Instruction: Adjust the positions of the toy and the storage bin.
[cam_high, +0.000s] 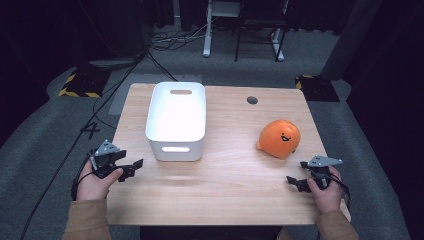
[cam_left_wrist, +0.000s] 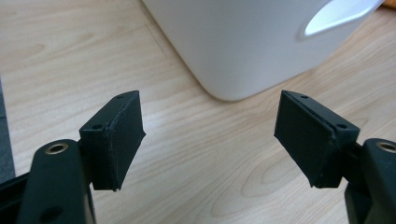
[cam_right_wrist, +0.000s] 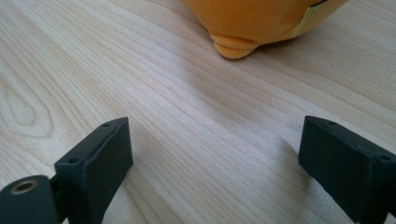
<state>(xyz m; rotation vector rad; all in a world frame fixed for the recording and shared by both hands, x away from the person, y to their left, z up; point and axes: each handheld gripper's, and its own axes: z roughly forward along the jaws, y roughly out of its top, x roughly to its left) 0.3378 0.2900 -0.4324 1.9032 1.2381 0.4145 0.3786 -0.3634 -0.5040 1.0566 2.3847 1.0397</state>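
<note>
An orange round plush toy (cam_high: 280, 138) with a smiling face lies on the right half of the wooden table (cam_high: 235, 185). A white plastic bin (cam_high: 176, 120) with handle cut-outs stands left of the middle. My left gripper (cam_high: 131, 167) rests at the table's left edge, open, its jaws aimed at the bin's near corner (cam_left_wrist: 243, 51) with only bare wood between them. My right gripper (cam_high: 295, 181) sits near the front right edge, open and holding nothing. The plush toy (cam_right_wrist: 261, 23) lies a short way ahead of it.
A small dark round grommet (cam_high: 252, 100) sits in the tabletop at the back right. Beyond the table are cables on the grey floor, black-and-yellow striped blocks (cam_high: 80, 82), and the legs of another desk (cam_high: 207, 47).
</note>
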